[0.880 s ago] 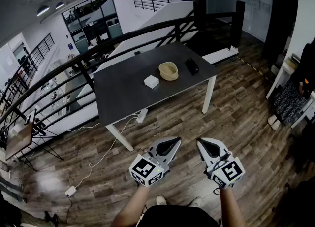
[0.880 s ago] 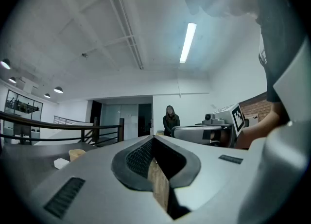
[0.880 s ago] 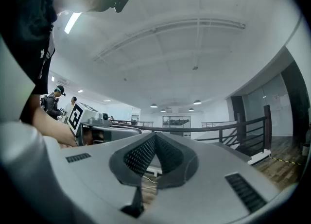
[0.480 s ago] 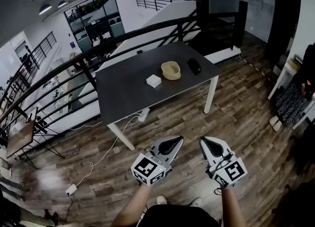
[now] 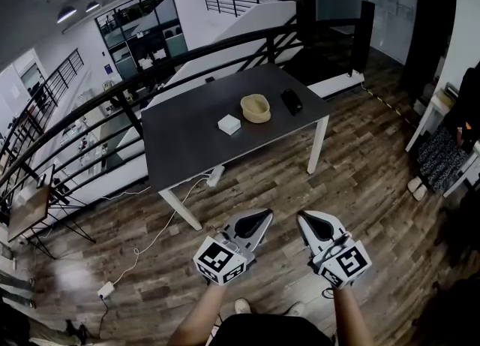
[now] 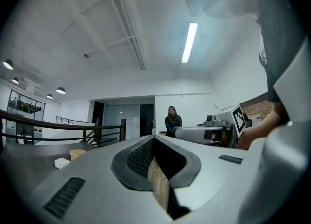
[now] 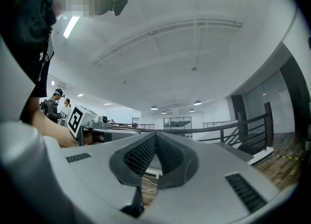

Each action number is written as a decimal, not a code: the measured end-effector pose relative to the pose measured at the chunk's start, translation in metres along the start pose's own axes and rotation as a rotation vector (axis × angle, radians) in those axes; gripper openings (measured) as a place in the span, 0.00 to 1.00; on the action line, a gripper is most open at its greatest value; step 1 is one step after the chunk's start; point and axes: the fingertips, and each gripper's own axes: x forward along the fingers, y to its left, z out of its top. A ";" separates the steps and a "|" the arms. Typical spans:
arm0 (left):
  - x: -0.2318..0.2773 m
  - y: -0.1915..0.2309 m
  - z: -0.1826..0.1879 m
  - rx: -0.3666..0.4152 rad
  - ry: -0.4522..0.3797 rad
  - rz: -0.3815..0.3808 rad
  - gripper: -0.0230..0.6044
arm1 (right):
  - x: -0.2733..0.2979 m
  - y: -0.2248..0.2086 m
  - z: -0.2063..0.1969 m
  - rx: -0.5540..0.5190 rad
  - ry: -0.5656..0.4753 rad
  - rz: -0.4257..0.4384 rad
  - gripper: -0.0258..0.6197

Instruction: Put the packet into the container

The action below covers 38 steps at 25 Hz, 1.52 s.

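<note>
Wood-plank floor (image 5: 360,164) all around, with a black railing (image 5: 150,82) behind a dark worktop (image 5: 187,149) well ahead. On that worktop, toward its far right end: white packet (image 5: 229,124) lying flat, just left of a tan bowl-like container (image 5: 256,108) and apart from it; small black object (image 5: 291,101) to the container's right. Packet outside the container and untouched, so no step of the task done yet.

Near the bottom of the head view, left claw (image 5: 264,217) and right claw (image 5: 304,218) side by side over the floor, well short of the worktop, pointing level toward it. Both clenched tip to tip on nothing, with only floorboards visible through the gap behind the pads. Probably held shut and level as a plain carrying posture, with nothing within reach to grasp.

Likely next: walking up to the worktop's near edge, then spreading one claw over the packet. Calls for a pinch across the edges, given the low, flat shape. Short carry afterwards, with the container's open mouth just alongside.
</note>
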 end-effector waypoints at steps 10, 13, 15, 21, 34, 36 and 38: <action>0.033 -0.022 -0.005 -0.001 -0.013 0.050 0.03 | -0.032 -0.033 -0.004 -0.013 0.015 0.047 0.03; 0.042 -0.027 -0.009 -0.004 -0.012 0.073 0.03 | -0.041 -0.044 -0.008 -0.016 0.021 0.065 0.03; 0.046 -0.030 -0.013 -0.006 -0.002 0.086 0.03 | -0.044 -0.052 -0.011 -0.007 0.017 0.077 0.03; 0.053 -0.025 -0.018 -0.004 0.034 0.131 0.03 | -0.039 -0.066 -0.020 0.030 0.013 0.113 0.03; 0.074 0.082 -0.035 0.005 0.038 0.169 0.03 | 0.067 -0.104 -0.039 0.031 0.030 0.157 0.03; 0.079 0.109 -0.033 0.003 0.029 0.165 0.03 | 0.096 -0.112 -0.039 0.022 0.041 0.160 0.03; 0.083 0.137 -0.031 -0.003 0.024 0.159 0.03 | 0.124 -0.120 -0.037 0.017 0.046 0.158 0.03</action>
